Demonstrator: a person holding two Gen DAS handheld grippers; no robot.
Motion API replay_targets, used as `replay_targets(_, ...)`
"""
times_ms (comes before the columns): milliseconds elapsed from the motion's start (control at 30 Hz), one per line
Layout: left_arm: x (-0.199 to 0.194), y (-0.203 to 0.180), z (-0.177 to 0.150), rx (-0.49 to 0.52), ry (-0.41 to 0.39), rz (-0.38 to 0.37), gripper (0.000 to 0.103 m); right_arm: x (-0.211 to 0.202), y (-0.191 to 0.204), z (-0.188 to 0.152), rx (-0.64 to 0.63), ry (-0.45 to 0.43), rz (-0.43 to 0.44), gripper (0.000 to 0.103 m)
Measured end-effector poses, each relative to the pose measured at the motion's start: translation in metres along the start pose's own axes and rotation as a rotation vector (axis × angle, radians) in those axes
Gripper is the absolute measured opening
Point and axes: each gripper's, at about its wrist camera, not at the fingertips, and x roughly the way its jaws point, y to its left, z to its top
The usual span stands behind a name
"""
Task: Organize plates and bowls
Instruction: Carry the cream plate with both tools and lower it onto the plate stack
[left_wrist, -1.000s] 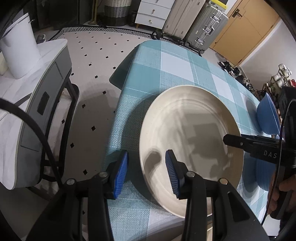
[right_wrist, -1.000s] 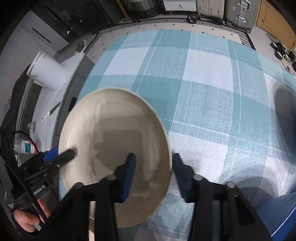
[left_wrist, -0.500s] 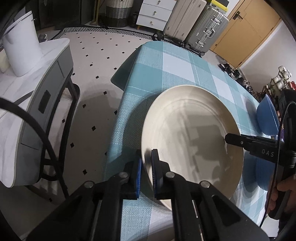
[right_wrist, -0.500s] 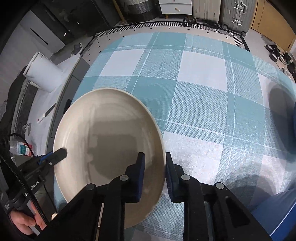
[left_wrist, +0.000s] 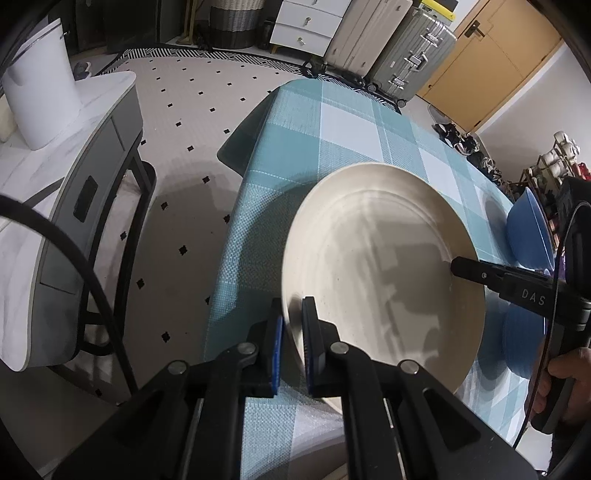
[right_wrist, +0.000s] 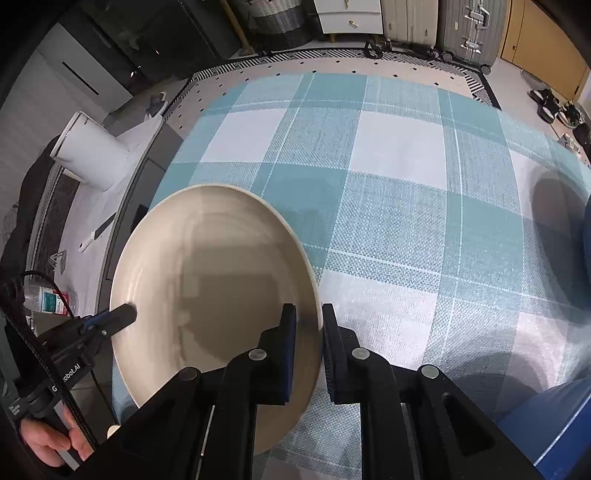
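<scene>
- Left view alone shows a blue bowl (left_wrist: 529, 230); left gripper (left_wrist: 292, 332) jaws clamp the cream plate (left_wrist: 380, 258) rim.
- Right gripper (right_wrist: 308, 325) jaws are closing around the opposite rim; contact is hard to judge.

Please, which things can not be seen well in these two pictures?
- Left wrist view: the cream plate has its near rim hidden behind the left gripper.
- Left wrist view: the blue bowls are partly cut off by the right gripper.
- Right wrist view: a blue dish is cut by the frame edge.
</scene>
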Motion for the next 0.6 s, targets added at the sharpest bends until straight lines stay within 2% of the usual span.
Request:
replay_targets(400,-0.035,-0.006,0.003,0.008,-0.028,0.007,0.006,-0.033,0.007,0.002,-0.002,-0.048,0.021,0.013)
replay_targets(600,-0.058,-0.011,-0.006,0.019,-0.041,0.019,0.006,-0.056,0.016,-0.004,-0.002,-0.072,0.033,0.013)
